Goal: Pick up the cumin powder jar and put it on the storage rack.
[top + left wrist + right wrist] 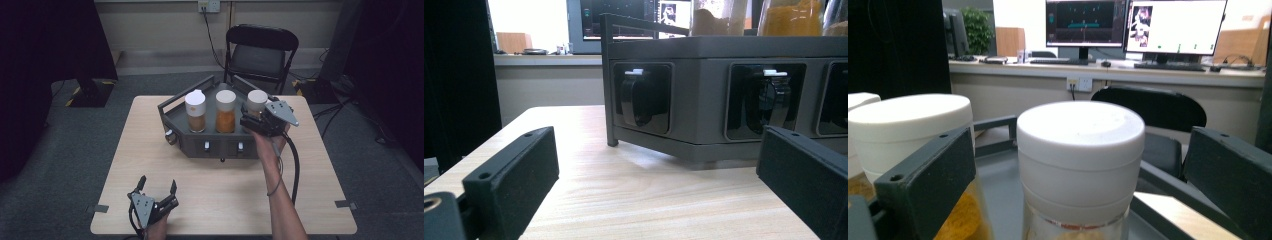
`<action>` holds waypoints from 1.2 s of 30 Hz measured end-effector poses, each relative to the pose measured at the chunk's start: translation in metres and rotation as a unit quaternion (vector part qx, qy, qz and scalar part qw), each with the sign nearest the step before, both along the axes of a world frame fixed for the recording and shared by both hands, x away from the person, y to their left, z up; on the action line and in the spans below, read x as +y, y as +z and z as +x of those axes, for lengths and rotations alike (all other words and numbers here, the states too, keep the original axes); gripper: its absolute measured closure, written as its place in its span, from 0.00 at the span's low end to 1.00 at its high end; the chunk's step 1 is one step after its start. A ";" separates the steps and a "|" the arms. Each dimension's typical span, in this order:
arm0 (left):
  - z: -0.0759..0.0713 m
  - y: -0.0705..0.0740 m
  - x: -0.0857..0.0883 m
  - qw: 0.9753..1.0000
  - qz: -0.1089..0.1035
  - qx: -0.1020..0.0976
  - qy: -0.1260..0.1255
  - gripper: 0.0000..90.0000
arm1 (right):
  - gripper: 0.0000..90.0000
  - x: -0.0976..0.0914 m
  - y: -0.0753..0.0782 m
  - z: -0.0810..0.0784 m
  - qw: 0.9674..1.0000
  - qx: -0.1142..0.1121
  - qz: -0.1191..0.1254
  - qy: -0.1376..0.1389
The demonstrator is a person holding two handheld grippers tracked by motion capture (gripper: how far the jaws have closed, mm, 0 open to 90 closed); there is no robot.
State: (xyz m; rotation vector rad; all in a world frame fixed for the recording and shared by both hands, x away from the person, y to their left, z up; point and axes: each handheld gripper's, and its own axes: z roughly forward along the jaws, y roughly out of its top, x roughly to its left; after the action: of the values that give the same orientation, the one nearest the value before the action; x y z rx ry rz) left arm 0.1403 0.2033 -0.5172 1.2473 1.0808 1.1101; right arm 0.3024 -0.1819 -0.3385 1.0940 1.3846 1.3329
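A dark grey rack [200, 144] stands at the back middle of the table and holds three white-lidded jars of orange-brown contents. My right gripper [253, 115] is at the rightmost jar [257, 101]. In the right gripper view its jaws stand wide on either side of that jar's lid [1080, 132], with a gap on each side, so the right gripper [1078, 167] is open. The middle jar [913, 127] is just to its left. My left gripper [158, 182] rests open near the table's front left with nothing between its jaws. From there the left gripper [659, 160] faces the rack's front wall [701, 95].
Black knobs [642, 97] sit in recesses along the rack's front. A black folding chair [260, 50] stands behind the table. The wooden tabletop [150, 150] extends in front of and beside the rack. Tape marks [101, 208] sit at its front corners.
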 end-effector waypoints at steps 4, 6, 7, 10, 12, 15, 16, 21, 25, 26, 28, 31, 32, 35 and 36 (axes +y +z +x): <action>0.000 0.000 0.000 1.000 0.000 0.000 0.000 0.03 | 0.00 -0.004 0.001 -0.002 1.000 -0.003 0.003 0.004; 0.000 0.000 0.000 1.000 0.000 0.000 0.000 0.03 | 0.00 -0.007 0.002 -0.004 1.000 -0.003 0.005 0.006; 0.000 0.000 0.000 1.000 0.000 0.000 0.000 0.03 | 0.00 -0.008 0.002 -0.005 1.000 -0.004 0.007 0.006; 0.000 0.000 0.000 1.000 0.000 0.000 0.000 0.03 | 0.00 -0.010 0.002 -0.008 1.000 -0.003 0.008 0.009; 0.000 0.000 0.000 1.000 0.000 0.000 0.000 0.03 | 0.00 -0.011 0.000 -0.010 1.000 -0.005 0.008 0.009; 0.000 0.000 0.000 1.000 0.000 0.000 0.000 0.03 | 0.00 -0.011 -0.002 -0.013 1.000 -0.008 0.007 0.011; 0.000 0.000 0.000 1.000 0.000 0.000 0.000 0.03 | 0.00 -0.011 -0.003 -0.014 1.000 -0.008 0.007 0.011; 0.000 0.000 0.000 1.000 0.000 0.000 0.001 0.03 | 0.00 -0.011 -0.005 -0.014 1.000 -0.008 0.007 0.013; 0.000 0.000 0.000 1.000 0.000 0.000 0.000 0.03 | 0.00 -0.011 -0.006 -0.015 1.000 -0.005 0.010 0.016; 0.000 0.000 0.000 1.000 0.000 0.000 0.000 0.03 | 0.00 -0.010 -0.006 -0.015 1.000 -0.005 0.009 0.014; 0.000 0.000 0.000 1.000 0.000 0.000 0.000 0.03 | 0.00 -0.010 -0.007 -0.017 1.000 -0.007 0.010 0.014; 0.000 0.000 0.000 1.000 0.000 0.000 0.000 0.03 | 0.00 -0.009 -0.008 -0.019 1.000 -0.010 0.005 0.015; 0.000 0.000 0.000 1.000 0.000 0.000 0.000 0.03 | 0.00 -0.009 -0.008 -0.020 1.000 -0.012 0.004 0.015; 0.000 0.000 0.000 1.000 0.000 0.000 0.000 0.03 | 0.00 -0.009 -0.008 -0.023 1.000 -0.011 0.003 0.015; 0.000 0.000 0.000 1.000 0.000 0.000 0.001 0.03 | 0.00 -0.009 -0.009 -0.024 1.000 -0.012 0.004 0.014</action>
State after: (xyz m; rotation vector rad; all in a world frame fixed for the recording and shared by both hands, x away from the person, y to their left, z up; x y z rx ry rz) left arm 0.1403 0.2031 -0.5172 1.2467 1.0817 1.1106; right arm 0.2789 -0.1908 -0.3475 1.0644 1.3814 1.3689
